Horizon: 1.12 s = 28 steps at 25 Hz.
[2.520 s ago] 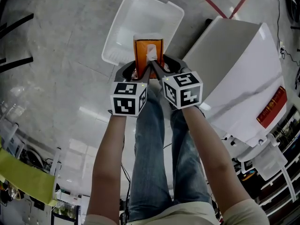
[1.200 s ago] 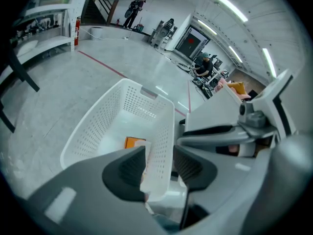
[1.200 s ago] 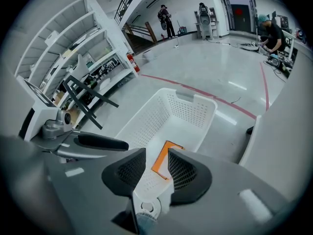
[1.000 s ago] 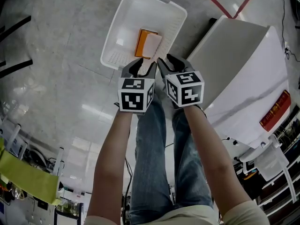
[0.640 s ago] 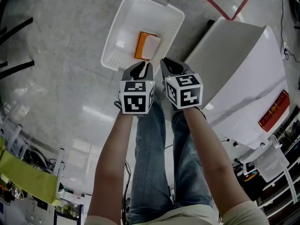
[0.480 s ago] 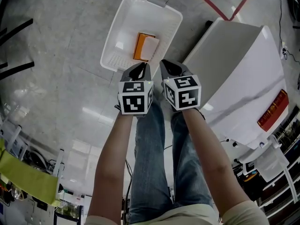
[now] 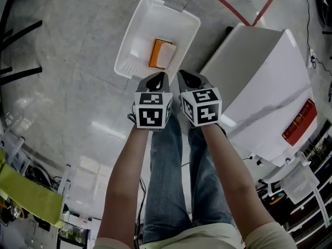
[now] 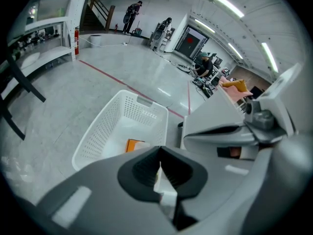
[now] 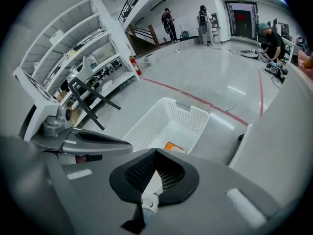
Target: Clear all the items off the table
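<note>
Head view: high up, facing steeply down at the floor. Left gripper view, right gripper view: each just behind its own jaws, facing forward and slightly down. All three share the white basket (image 7: 136, 48) and the table (image 7: 259, 82) edge.

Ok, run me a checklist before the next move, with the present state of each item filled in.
1. Orange packet lying inside the white basket: ok.
2. Left gripper jaws together with nothing between them: ok.
3. Right gripper jaws together with nothing between them: ok.
4. Both grippers apart from the basket, on its near side: ok.
5. Table cleared of items: cannot tell. The near part is bare, but a red thing shows at its far edge, and whether it lies on the top is unclear.
</note>
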Motion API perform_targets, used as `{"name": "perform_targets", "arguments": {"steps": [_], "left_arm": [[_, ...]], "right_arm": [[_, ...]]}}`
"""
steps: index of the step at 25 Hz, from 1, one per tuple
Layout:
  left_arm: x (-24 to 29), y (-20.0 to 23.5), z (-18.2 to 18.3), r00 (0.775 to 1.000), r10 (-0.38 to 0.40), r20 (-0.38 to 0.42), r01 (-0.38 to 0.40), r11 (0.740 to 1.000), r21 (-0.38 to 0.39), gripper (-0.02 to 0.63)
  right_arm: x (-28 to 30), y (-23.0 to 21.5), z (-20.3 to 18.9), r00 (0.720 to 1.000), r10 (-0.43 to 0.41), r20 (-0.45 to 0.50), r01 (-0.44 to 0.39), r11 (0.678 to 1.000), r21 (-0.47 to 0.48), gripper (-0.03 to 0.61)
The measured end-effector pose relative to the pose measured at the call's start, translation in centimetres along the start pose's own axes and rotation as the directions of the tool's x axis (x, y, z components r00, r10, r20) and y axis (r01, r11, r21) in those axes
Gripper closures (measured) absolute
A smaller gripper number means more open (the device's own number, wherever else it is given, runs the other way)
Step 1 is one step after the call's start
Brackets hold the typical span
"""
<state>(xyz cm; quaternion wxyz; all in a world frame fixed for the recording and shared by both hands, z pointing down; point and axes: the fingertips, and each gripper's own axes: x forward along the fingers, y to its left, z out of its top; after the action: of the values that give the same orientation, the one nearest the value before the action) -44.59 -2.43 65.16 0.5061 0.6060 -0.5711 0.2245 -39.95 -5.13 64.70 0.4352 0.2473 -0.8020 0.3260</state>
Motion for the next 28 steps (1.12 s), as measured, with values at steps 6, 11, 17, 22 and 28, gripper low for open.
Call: {"name": "perform_targets", "arguments": {"steps": [6, 11, 17, 22, 28], "left_arm": [[-1.3, -1.2, 0.6, 1.000, -0.003, 0.012, 0.003, 0.999, 0.036, 0.606], [-1.9, -1.7, 1.1, 0.999, -0.021, 0.027, 0.021, 1.000, -0.002, 0.604], [-3.2, -2.0, 1.8, 0.999, -0.014, 0.048, 0.015, 0.999, -0.036, 0.604], [-4.3, -3.1, 2.3, 0.998, -0.015, 0.055, 0.017, 0.999, -0.034, 0.604], [-5.3, -5.8, 3.1, 0.997, -0.034, 0.069, 0.034, 0.999, -0.002, 0.604]], "right_arm": [[-1.6, 0.7, 0.7, 1.000, 0.004, 0.029, -0.004, 1.000, -0.002, 0.580], [-2.4, 1.3, 1.1, 0.998, 0.007, 0.054, -0.008, 1.000, 0.009, 0.580], [-3.9, 1.4, 1.3, 0.997, 0.003, 0.079, -0.005, 1.000, 0.018, 0.580], [-5.5, 1.0, 1.5, 0.995, -0.003, 0.098, -0.001, 0.999, 0.036, 0.580], [-8.0, -0.2, 1.8, 0.990, -0.020, 0.141, 0.010, 0.998, 0.069, 0.580]]}}
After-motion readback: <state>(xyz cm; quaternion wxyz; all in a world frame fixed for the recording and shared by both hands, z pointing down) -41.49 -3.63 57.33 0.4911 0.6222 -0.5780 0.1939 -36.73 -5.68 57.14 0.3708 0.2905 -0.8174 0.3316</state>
